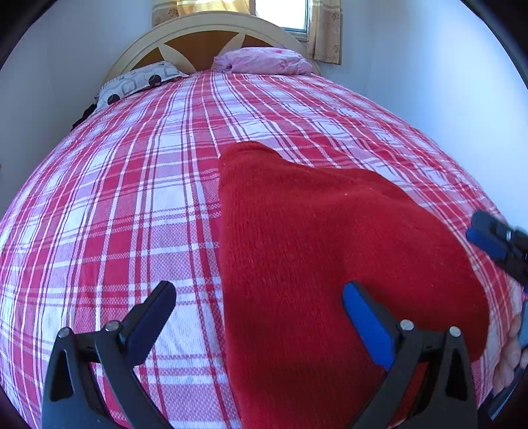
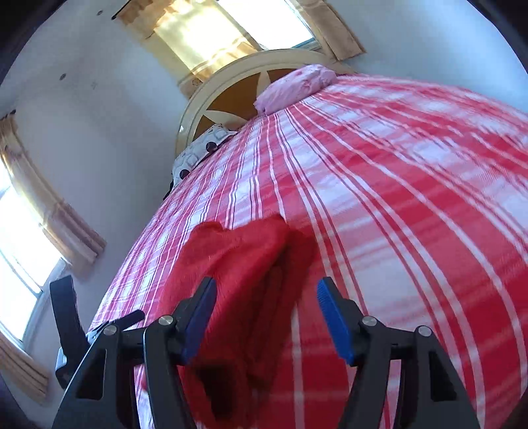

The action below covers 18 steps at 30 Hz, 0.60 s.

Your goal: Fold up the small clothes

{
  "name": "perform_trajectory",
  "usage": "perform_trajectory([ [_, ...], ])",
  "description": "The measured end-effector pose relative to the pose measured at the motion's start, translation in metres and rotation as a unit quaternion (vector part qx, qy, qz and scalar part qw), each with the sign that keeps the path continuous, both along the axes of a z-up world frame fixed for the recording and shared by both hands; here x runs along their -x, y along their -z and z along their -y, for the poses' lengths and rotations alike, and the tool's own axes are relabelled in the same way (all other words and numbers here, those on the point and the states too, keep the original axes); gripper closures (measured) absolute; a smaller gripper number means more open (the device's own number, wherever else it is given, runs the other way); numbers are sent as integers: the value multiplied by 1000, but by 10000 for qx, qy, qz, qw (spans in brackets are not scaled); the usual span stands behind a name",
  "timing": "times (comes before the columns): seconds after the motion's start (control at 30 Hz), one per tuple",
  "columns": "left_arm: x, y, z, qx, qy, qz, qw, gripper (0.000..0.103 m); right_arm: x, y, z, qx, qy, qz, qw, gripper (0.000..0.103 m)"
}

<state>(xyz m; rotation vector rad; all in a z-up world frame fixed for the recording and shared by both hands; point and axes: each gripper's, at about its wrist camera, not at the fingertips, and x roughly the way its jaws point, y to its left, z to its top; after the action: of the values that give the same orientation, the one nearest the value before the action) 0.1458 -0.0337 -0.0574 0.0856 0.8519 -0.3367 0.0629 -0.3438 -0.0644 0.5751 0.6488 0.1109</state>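
A red knitted garment lies folded on the red and white checked bedspread. My left gripper is open and empty, just above the garment's near left edge. My right gripper is open and empty, low over the garment's right edge, where stacked layers show. The right gripper also shows at the right border of the left wrist view. The left gripper shows at the left of the right wrist view.
A pink pillow and a patterned grey pillow lie by the cream headboard. White walls flank the bed. Curtained windows are behind the headboard and on the left wall.
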Motion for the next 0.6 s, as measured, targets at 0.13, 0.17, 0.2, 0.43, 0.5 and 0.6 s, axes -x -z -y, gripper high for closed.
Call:
perform_trajectory([
  [0.13, 10, -2, -16, 180, 38, -49, 9998, 0, 11, 8, -1, -35, -70, -121, 9999, 39],
  [0.17, 11, -3, -22, 186, -59, -63, 9998, 0, 10, 7, -3, 20, -77, -170, 9998, 39],
  [0.2, 10, -4, -27, 208, -180, -82, 9996, 0, 9, 7, -3, 42, -80, -194, 9998, 39],
  [0.43, -27, -7, -51, 925, -579, -581, 9923, 0, -29, 0, -11, 40, -44, -184, 9998, 38],
  [0.5, -42, -1, -50, 1078, -581, -810, 9892, 0, -42, 4, -16, 73, -43, -287, 9996, 38],
  [0.6, -59, 9, -39, 1097, -484, -1017, 9876, 0, -57, 13, -19, -6, -58, -402, 9992, 38],
])
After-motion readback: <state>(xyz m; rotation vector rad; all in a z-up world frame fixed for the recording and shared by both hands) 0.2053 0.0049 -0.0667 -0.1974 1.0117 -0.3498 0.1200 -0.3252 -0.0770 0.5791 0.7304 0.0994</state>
